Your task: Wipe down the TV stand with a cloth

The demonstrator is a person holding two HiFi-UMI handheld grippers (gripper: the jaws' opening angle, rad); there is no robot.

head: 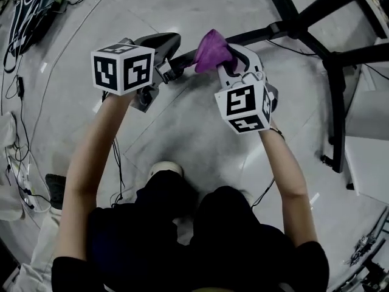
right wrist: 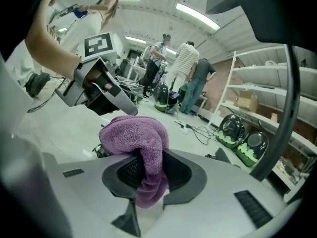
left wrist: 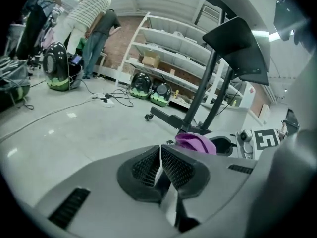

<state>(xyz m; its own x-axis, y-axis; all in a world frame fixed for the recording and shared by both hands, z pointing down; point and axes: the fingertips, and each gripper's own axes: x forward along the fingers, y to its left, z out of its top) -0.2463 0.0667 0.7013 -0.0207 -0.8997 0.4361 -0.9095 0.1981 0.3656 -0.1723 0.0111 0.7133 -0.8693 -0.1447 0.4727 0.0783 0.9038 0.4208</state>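
Note:
My right gripper (head: 226, 58) is shut on a purple cloth (head: 212, 49), which bunches above its jaws (right wrist: 134, 142) and hangs down between them. It holds the cloth right at a black leg of the TV stand (head: 304, 23); whether they touch I cannot tell. My left gripper (head: 172, 53) hovers just left of the cloth, its jaws shut with the pads pressed together and nothing between them (left wrist: 160, 157). In the left gripper view the cloth (left wrist: 196, 143) shows just beyond the jaws, before the stand's black posts (left wrist: 208, 83). The right gripper view shows the left gripper (right wrist: 99, 89) behind the cloth.
More black legs of the stand (head: 338, 102) spread over the grey floor at right. Cables (head: 18, 132) and a bag (head: 33, 8) lie at far left. Shelving (left wrist: 168, 48), green-black machines (left wrist: 148, 86) and standing people (left wrist: 89, 24) are farther off.

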